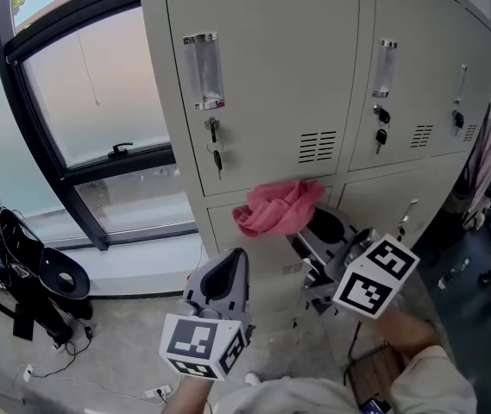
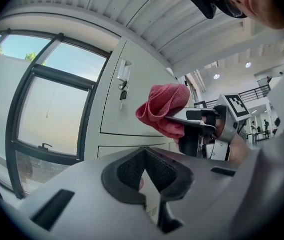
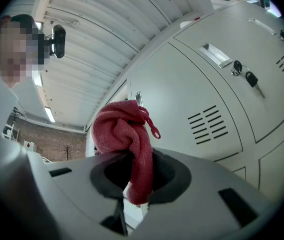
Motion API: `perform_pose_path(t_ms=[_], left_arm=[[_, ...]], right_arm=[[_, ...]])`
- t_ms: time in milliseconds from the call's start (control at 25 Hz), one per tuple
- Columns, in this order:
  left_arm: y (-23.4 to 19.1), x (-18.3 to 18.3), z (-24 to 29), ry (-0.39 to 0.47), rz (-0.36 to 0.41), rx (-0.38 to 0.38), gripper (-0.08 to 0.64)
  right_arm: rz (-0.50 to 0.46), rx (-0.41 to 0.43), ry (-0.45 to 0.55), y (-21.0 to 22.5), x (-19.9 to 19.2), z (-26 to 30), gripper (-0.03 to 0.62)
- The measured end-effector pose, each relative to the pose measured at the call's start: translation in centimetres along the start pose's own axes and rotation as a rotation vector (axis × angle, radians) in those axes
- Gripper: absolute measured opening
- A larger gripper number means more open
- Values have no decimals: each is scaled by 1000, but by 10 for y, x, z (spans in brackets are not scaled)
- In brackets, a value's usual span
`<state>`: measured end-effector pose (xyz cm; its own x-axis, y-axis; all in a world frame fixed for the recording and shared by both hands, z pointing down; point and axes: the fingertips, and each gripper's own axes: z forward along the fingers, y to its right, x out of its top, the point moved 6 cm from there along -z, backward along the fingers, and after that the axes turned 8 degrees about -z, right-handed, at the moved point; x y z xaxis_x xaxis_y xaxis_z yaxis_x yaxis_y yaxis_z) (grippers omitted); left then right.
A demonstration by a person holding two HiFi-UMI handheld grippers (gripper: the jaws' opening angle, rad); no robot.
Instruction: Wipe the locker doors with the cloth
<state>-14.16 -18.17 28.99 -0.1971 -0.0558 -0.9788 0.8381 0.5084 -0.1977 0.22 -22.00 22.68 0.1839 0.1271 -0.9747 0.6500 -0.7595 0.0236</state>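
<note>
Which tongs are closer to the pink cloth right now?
Right. The right tongs are shut on the pink cloth, holding it in front of the locker doors. The left tongs sit lower and to its left, apart from it, gripping nothing.

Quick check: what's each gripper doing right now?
Left gripper: shut, nothing between its jaws.
Right gripper: shut on the red cloth.
</note>
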Motion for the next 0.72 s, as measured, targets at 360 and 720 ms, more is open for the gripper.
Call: perform_pose_path(t_ms=[360, 720], left_arm=[[0, 35, 21, -20, 4, -88, 3], [-4, 69, 20, 1, -113, -72, 2]], right_arm=[[-112, 34, 1, -1, 48, 43, 69], [-99, 34, 14, -3, 102, 79, 69]])
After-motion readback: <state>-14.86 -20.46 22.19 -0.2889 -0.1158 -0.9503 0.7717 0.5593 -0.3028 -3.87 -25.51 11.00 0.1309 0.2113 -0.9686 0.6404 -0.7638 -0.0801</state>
